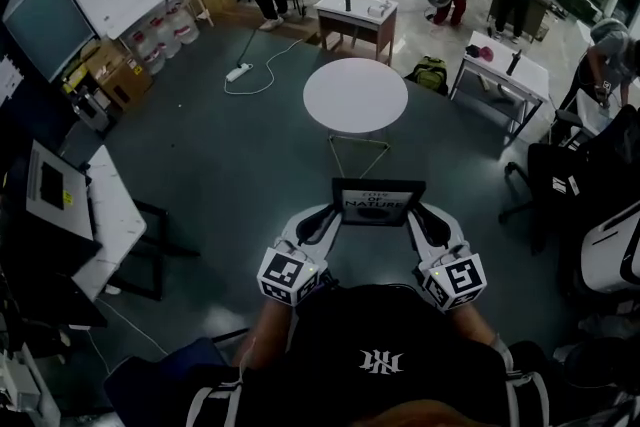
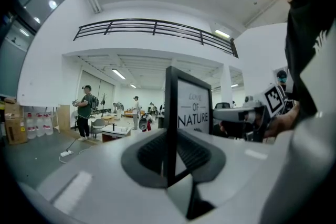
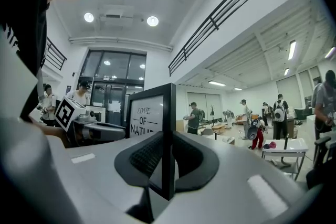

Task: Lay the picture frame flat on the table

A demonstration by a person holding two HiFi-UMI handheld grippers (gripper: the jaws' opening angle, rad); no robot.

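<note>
Left gripper (image 1: 327, 218) and right gripper (image 1: 420, 218) each clamp the black picture frame (image 1: 378, 202), printed seemingly "LOVE OF NATURE".

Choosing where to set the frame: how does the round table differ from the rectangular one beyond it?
The round table stands on thin wire legs, its top bare; the rectangular table has a brown base and small items on top. The round table is nearer the picture frame; the rectangular table lies farther back. Both tops are white.
</note>
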